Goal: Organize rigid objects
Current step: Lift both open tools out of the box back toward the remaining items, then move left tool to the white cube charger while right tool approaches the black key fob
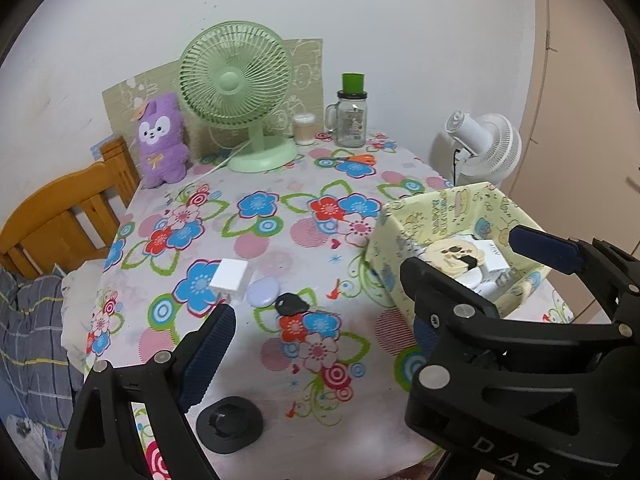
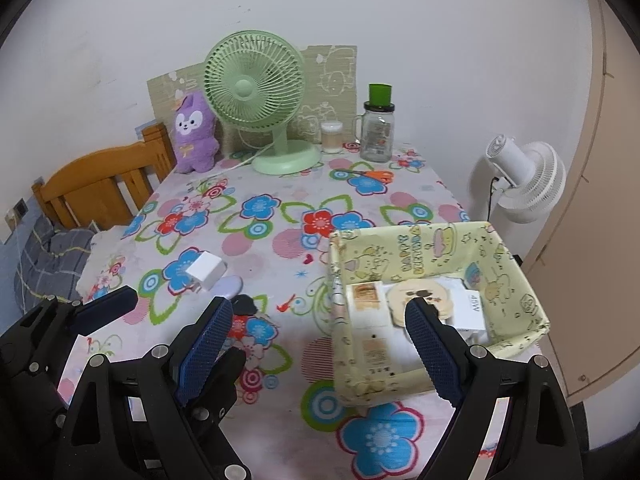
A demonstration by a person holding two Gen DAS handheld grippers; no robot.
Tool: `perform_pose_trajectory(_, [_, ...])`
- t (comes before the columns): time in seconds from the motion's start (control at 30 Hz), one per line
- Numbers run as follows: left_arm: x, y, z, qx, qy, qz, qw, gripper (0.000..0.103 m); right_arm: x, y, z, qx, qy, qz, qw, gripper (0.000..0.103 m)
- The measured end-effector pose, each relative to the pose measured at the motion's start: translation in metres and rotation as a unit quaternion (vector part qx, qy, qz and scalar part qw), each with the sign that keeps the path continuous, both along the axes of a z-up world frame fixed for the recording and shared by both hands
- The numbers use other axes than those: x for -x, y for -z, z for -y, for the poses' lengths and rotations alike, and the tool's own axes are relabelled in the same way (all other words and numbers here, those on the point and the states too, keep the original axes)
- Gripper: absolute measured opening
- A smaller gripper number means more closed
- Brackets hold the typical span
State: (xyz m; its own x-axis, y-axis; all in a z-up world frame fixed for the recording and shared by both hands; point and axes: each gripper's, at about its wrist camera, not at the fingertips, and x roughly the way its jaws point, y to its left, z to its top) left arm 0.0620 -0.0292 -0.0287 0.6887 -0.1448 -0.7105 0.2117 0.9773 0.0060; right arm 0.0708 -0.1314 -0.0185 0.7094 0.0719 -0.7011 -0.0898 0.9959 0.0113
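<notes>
Jaws on both grippers, left (image 1: 320, 312) and right (image 2: 318, 322), are standing spread and empty; I am lining up the white charger (image 1: 229, 275) near the counter's left edge, bound for the yellow box (image 2: 516, 276) I judge

left gripper (image 1: 320, 312): black plastic frame with triangular cut-outs, round silver screws at the pivots
left fingers (image 1: 208, 354): long, faced with dark blue ribbed pads
left marking: pale letters "DAS" on the frame's lower right
left knob (image 1: 229, 424): black round disc with a raised hub, low between the fingers
right gripper (image 2: 316, 344): same black linked frame, silver screw heads at each joint
right fingers (image 2: 434, 354): dark blue pads with a fine grid texture, edges squared
finish: matte black throughout, slightly glossy along the edges
</notes>
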Motion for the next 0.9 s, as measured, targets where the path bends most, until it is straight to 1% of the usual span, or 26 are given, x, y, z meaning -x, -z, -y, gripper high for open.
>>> perform_pose_trajectory(0.33, [-0.007, 0.014, -0.029, -0.003, -0.016, -0.012, 0.9998, 0.092, -0.007, 0.014, -0.027, -0.008, -0.014, -0.008, 1.000, 0.090])
perform_pose_trajectory(0.7, [-0.022, 0.036, -0.057, -0.006, -0.025, -0.029, 0.9993, 0.092, -0.019, 0.035, -0.055, -0.008, -0.029, -0.017, 0.999, 0.090])
perform_pose_trajectory(0.9, [-0.032, 0.050, -0.069, -0.013, -0.027, -0.043, 0.9986, 0.092, -0.031, 0.050, -0.070, -0.004, -0.037, -0.031, 0.999, 0.086])
